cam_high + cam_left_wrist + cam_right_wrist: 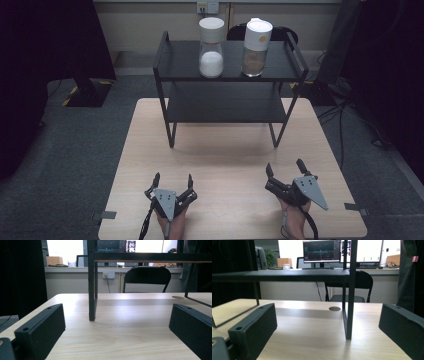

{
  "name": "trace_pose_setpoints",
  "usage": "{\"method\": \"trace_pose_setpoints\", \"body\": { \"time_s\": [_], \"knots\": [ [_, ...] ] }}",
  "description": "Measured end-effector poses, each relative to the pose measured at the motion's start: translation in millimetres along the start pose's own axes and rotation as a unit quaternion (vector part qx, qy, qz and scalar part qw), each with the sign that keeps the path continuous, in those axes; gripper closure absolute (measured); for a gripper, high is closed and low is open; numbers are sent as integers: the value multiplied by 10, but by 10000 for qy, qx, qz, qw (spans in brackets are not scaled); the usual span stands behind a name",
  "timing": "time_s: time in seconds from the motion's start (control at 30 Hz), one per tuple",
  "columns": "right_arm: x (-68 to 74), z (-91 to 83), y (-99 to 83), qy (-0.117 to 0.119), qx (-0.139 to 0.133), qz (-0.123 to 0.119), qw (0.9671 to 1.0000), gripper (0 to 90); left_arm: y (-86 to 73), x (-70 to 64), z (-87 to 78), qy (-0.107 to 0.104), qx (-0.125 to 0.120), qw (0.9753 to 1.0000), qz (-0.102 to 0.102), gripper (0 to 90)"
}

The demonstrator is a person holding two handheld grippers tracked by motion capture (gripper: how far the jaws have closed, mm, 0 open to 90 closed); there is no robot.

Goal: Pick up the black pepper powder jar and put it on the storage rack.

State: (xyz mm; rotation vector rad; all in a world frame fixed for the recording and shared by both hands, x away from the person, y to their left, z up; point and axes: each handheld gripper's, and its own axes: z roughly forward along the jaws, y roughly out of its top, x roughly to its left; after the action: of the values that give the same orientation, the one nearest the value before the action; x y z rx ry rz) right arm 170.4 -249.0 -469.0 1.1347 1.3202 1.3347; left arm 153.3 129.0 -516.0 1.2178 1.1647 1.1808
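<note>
Two jars stand on the top shelf of a black two-tier rack (230, 102). The left jar (211, 47) is clear with a white lid and white powder inside. The right jar (256, 47) has a taller white lid and brownish contents. My left gripper (173, 180) rests low at the table's near left, open, nothing between its jaws. My right gripper (285, 168) sits at the near right, open and empty too. The left gripper view faces the rack's front left leg (92, 290); the right gripper view faces its front right leg (349, 295).
The light wooden table (230, 165) holds the rack at its far half. A black chair (147, 277) stands behind the table, and monitors (322, 251) sit on a desk further back. Dark panels flank both sides. Grey carpet surrounds the table.
</note>
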Motion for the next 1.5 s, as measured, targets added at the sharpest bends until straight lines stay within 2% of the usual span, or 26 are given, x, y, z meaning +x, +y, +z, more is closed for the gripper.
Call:
{"method": "trace_pose_setpoints", "body": {
  "time_s": [0.37, 0.53, 0.7, 0.83, 1.1, 1.5],
  "knots": [
    [12, -124, -247, -225, 94, 174, 9995, 0, 0, 0, 0, 0, -1, 10000, 0, 0],
    [49, -143, -299, -296, 79, 101, 9995, 0, 0, 0, 0, 0, 1, 10000, 0, 0],
    [88, -144, -352, -347, 41, -97, 9993, 0, 0, 0, 0, 0, 0, 10000, 0, 0],
    [114, -150, -400, -423, 14, -19, 9991, 0, 0, 0, 0, 0, 0, 10000, 1, 0],
    [133, -163, -457, -432, -62, -114, 9990, 0, -1, 0, 0, -1, -1, 10000, 1, 0],
    [168, -170, -469, -537, -93, -98, 9985, 0, -1, 1, -1, -1, -2, 10000, 1, 0]
  ]
}}
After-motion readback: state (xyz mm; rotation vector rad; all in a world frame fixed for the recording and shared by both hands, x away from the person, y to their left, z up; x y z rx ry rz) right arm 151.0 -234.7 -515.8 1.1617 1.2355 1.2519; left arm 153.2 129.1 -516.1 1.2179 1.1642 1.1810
